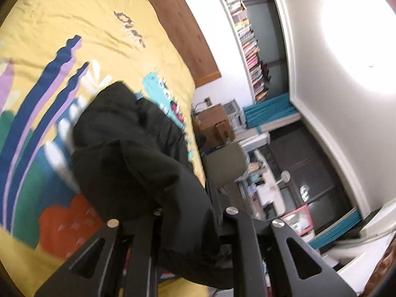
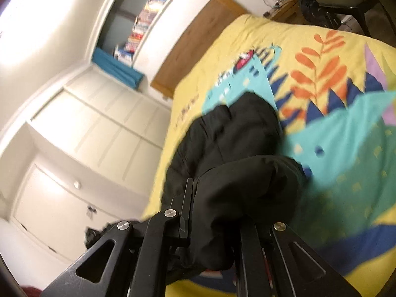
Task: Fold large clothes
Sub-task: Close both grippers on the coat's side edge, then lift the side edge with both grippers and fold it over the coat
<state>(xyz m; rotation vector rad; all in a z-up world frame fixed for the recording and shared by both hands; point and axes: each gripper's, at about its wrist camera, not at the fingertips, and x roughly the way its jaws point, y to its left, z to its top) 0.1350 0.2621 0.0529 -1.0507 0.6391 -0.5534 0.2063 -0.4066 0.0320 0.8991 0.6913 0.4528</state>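
A large black garment (image 1: 138, 148) lies bunched on a bed with a yellow patterned cover (image 1: 74, 24). My left gripper (image 1: 190, 217) is shut on a fold of the black garment, which drapes over and between its fingers. In the right wrist view the same black garment (image 2: 237, 148) stretches from the bed cover (image 2: 346, 61) up to my right gripper (image 2: 215, 222), which is shut on a thick bunch of the cloth. Both grippers hold the cloth lifted above the bed. The fingertips are hidden by cloth.
A wooden headboard (image 1: 188, 34) stands at the bed's end. Bookshelves (image 1: 250, 39), a wooden desk (image 1: 215, 123) and a chair (image 1: 225, 165) stand beyond the bed. White wardrobe doors (image 2: 86, 133) are on the other side.
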